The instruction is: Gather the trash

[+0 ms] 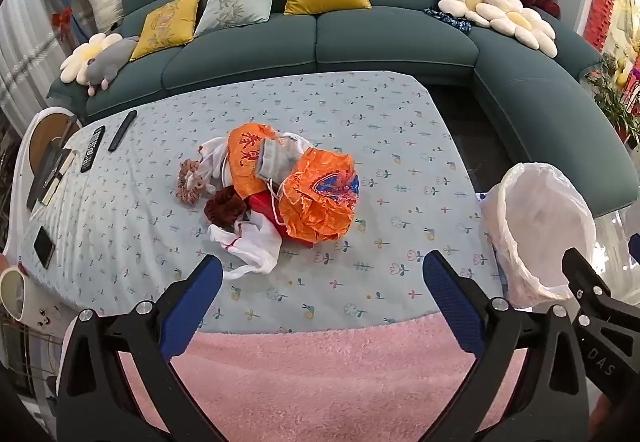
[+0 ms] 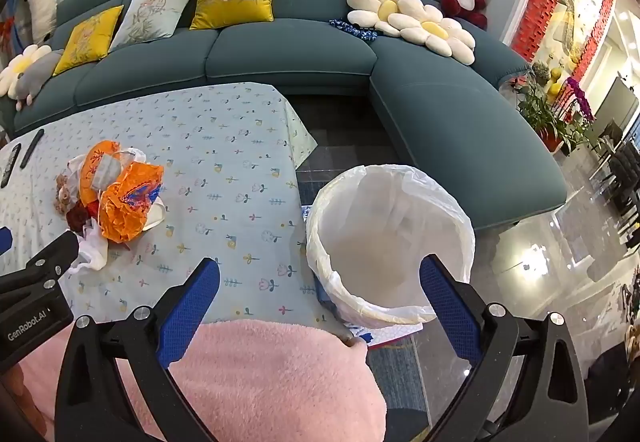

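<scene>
A heap of trash point(image 1: 276, 194) lies in the middle of the table: two crumpled orange bags point(image 1: 320, 202), white plastic point(image 1: 252, 246), a grey pouch, a red piece and two scrunchies. The right wrist view shows the same heap point(image 2: 120, 202) at its left. A bin lined with a white bag point(image 2: 384, 238) stands off the table's right edge, also visible as the bin point(image 1: 536, 230) in the left wrist view. My left gripper point(image 1: 322, 274) hovers open over the near table edge, short of the heap. My right gripper point(image 2: 320, 278) is open above the bin's near rim, with nothing between its fingers.
The table point(image 1: 360, 130) wears a pale blue flowered cloth. Two remotes point(image 1: 108, 140), a phone point(image 1: 44, 246), books and a white mug point(image 1: 16, 292) sit at its left end. A teal sofa point(image 1: 360, 42) with cushions and plush toys curves behind. Pink fleece point(image 1: 320, 370) lies below both grippers.
</scene>
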Tool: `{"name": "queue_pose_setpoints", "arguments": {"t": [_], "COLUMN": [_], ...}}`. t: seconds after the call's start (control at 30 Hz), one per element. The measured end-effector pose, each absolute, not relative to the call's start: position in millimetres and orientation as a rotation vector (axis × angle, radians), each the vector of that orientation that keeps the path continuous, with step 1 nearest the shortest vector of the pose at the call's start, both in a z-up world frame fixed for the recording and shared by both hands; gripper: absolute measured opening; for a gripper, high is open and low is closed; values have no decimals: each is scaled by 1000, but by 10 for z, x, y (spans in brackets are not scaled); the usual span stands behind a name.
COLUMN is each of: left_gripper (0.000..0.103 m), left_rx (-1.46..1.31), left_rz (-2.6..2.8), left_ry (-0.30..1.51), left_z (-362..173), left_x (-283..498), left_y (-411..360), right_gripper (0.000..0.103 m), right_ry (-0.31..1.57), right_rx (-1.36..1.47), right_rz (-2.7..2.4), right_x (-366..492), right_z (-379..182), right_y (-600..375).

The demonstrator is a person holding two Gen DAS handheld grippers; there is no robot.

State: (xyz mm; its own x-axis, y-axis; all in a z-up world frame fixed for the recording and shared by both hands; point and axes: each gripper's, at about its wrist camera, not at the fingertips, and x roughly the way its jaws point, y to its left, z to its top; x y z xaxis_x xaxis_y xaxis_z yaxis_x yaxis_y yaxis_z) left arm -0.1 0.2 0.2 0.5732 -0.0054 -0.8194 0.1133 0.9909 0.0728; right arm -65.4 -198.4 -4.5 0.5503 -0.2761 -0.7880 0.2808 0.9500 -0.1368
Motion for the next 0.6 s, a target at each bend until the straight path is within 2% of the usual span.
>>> {"name": "queue_pose_setpoints", "arguments": {"t": [0.6], "left_gripper": [96], "left_rx": [117], "left_rz": [-73], "left_ry": [957], "left_z": [10], "left_x": [-13], "left_y": [-99], "right_gripper": [95], "right_ry": [927], "right_rx": [30], "right_rz": [-348], "right_x": [-649], "right_z": [-64], "right_y": [-2129]}}
